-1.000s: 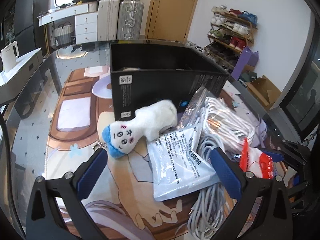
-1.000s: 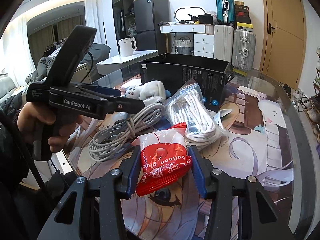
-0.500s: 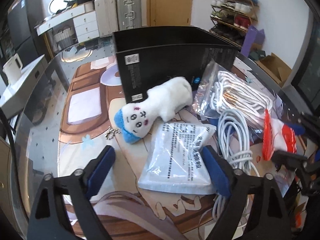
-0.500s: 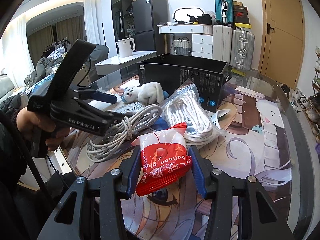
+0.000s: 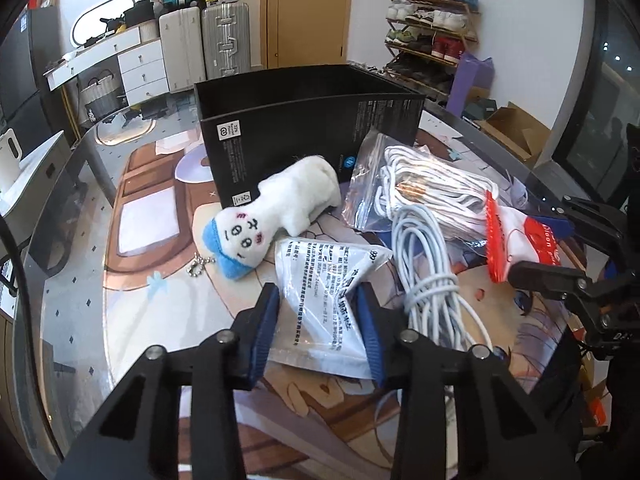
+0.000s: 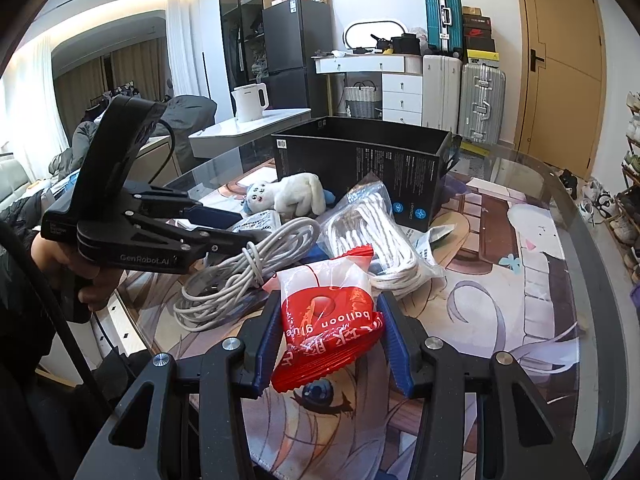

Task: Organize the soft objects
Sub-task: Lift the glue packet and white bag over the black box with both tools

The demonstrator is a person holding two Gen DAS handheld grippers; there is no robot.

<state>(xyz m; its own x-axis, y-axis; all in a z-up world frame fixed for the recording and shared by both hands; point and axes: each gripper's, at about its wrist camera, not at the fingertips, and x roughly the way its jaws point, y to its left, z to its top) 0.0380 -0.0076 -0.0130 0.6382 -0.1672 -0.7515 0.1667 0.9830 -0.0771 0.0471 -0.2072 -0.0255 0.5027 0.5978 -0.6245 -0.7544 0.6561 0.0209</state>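
Observation:
My left gripper [image 5: 318, 330] is shut on a flat white printed pouch [image 5: 328, 300] that lies on the mat. My right gripper [image 6: 330, 342] is shut on a red and white balloon-glue packet [image 6: 326, 316], also seen in the left wrist view [image 5: 516, 236]. A white plush toy with a blue cap [image 5: 276, 216] lies against the open black box [image 5: 312, 128]; it also shows in the right wrist view [image 6: 292, 196]. The left gripper's body [image 6: 132, 236] shows at left in the right wrist view.
A clear bag of white cord [image 5: 424, 188] and a loose coil of white cable [image 5: 428, 280] lie between the grippers on the printed mat [image 6: 500, 300]. The glass table's edge [image 5: 48, 240] curves at left. Suitcases, drawers and a shoe rack stand behind.
My left gripper has moved in and closed its fingers on the white pouch, crumpling it. My right gripper has kept hold of the red packet and barely moved.

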